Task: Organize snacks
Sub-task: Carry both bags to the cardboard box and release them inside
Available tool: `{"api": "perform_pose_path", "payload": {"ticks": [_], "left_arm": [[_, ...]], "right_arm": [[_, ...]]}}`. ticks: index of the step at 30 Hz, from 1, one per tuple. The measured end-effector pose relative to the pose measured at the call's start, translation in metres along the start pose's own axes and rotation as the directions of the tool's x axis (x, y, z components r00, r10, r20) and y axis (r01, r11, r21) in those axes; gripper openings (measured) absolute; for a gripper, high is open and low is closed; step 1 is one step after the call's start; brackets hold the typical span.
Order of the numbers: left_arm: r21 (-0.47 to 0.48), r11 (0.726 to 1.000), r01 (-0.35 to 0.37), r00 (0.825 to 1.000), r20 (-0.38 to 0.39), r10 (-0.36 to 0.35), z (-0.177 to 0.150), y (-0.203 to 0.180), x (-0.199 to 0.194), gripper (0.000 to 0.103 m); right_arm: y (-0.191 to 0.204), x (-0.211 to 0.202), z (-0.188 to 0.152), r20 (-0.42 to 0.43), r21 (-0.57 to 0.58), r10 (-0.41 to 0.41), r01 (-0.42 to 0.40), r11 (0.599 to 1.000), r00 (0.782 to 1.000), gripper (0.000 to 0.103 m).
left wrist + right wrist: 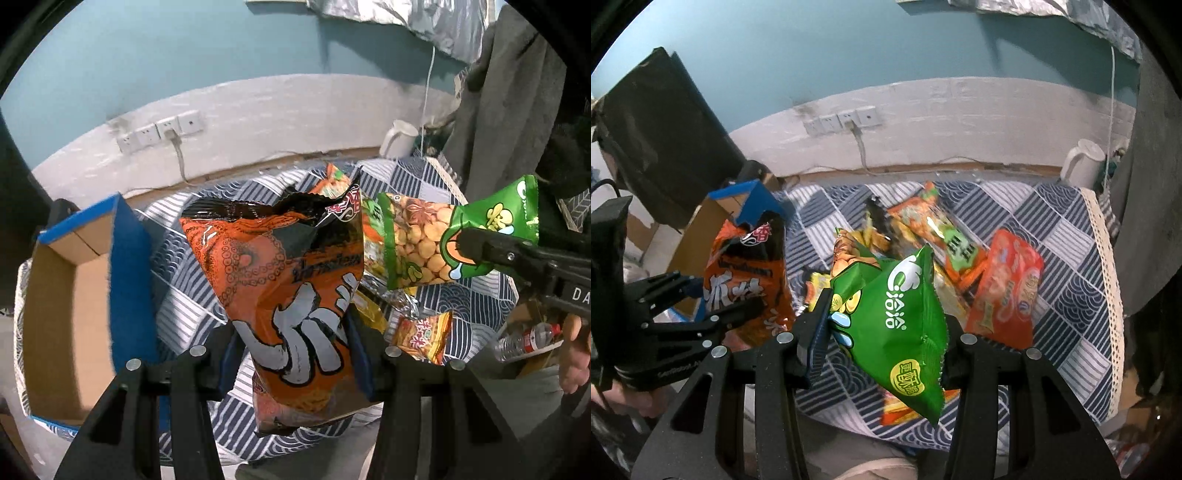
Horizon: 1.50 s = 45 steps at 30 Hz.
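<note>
My left gripper [291,354] is shut on an orange and black snack bag [291,280] with an octopus print, held upright above the table; the bag [753,273] and gripper [738,306] also show at the left of the right wrist view. My right gripper [882,343] is shut on a green snack bag [901,321], lifted above the table; it shows in the left wrist view [458,236], held by the gripper [476,243] at the right. A blue-edged cardboard box [74,295] stands open at the left.
Several other snack packets lie on the patterned tablecloth [1067,295], among them a red-orange packet [1004,291] and an orange-green packet [942,229]. A white kettle [1082,162] stands at the back right. A wall with sockets [846,120] is behind. A plastic bottle [524,339] lies low right.
</note>
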<state>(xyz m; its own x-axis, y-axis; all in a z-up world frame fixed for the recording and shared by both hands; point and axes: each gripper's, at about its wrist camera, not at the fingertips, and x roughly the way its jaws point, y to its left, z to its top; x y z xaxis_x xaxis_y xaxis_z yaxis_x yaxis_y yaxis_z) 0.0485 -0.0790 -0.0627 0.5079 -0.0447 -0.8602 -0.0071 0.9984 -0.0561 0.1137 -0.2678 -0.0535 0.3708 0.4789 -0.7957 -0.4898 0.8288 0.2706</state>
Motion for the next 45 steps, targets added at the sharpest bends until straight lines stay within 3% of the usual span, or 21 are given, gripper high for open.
{"api": "perform_pose_path", "payload": {"ticks": [11, 21, 28, 35, 45], "left_arm": [[-0.080, 0.997, -0.024, 0.998, 0.056, 0.028, -0.006, 0.046, -0.031, 0.051], [-0.204, 0.978, -0.045, 0.995, 0.081, 0.063, -0.018, 0.115, -0.053, 0.051], [-0.303, 0.950, -0.078, 0.991, 0.084, 0.108, -0.030, 0.171, -0.060, 0.051], [-0.411, 0.901, -0.138, 0.983, 0.053, 0.175, -0.047, 0.233, -0.058, 0.051], [-0.466, 0.856, -0.223, 0.969, -0.013, 0.246, -0.068, 0.280, -0.044, 0.051]], "right_arm": [[0.046, 0.006, 0.018, 0.005, -0.034, 0.084, -0.084, 0.996, 0.996, 0.045], [0.115, 0.031, 0.044, -0.033, -0.085, 0.160, -0.162, 0.983, 0.987, 0.045], [0.162, 0.054, 0.054, -0.072, -0.126, 0.185, -0.193, 0.973, 0.980, 0.045], [0.215, 0.079, 0.065, -0.110, -0.186, 0.177, -0.195, 0.963, 0.978, 0.045], [0.275, 0.123, 0.067, -0.192, -0.256, 0.149, -0.196, 0.947, 0.970, 0.045]]}}
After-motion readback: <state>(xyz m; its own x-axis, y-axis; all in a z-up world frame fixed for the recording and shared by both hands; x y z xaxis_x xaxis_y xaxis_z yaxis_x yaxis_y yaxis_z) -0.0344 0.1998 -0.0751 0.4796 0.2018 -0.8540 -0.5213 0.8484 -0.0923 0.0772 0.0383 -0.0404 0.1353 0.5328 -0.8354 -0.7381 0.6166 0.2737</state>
